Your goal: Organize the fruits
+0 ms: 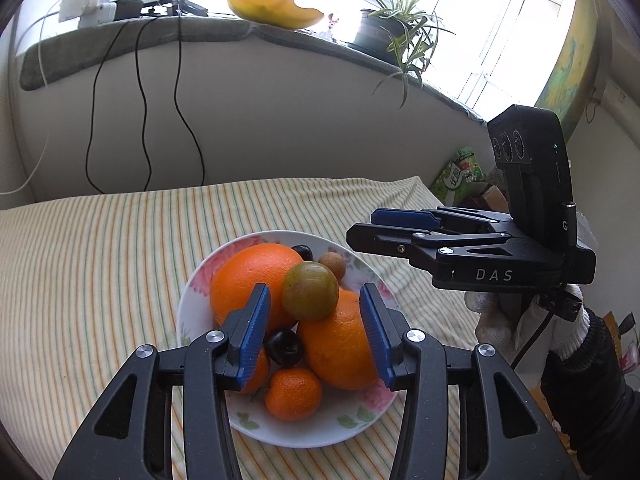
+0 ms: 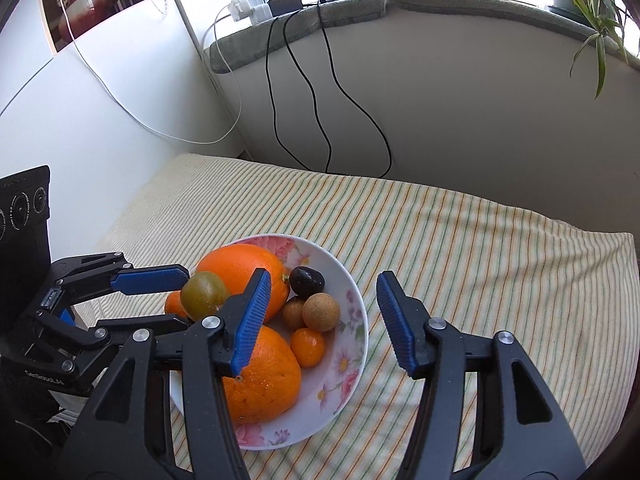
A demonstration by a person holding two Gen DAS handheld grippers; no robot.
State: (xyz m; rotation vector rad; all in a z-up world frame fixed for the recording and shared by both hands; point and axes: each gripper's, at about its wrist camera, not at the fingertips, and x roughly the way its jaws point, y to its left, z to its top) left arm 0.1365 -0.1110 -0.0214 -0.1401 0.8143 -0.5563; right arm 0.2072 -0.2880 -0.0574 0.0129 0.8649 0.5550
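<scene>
A white flowered bowl (image 1: 280,436) (image 2: 344,364) on the striped cloth holds two big oranges (image 1: 252,276) (image 2: 264,376). A green-brown fruit (image 1: 310,290) (image 2: 202,296) rests on top of them. Around them lie dark fruits (image 1: 285,346) (image 2: 307,280), a mandarin (image 1: 293,394), tan longans (image 2: 321,312) and a kumquat (image 2: 307,346). My left gripper (image 1: 316,332) (image 2: 184,298) is open, its tips either side of the green-brown fruit without touching it. My right gripper (image 2: 323,322) (image 1: 362,228) stands open and empty above the bowl's right half.
The striped cloth (image 1: 100,280) covers the table up to a low wall. Black cables (image 2: 300,80) hang down that wall. On the sill above are a yellow dish (image 1: 272,8), a potted plant (image 1: 384,28) and a power strip (image 2: 252,6). A gloved hand (image 1: 500,320) holds the right gripper.
</scene>
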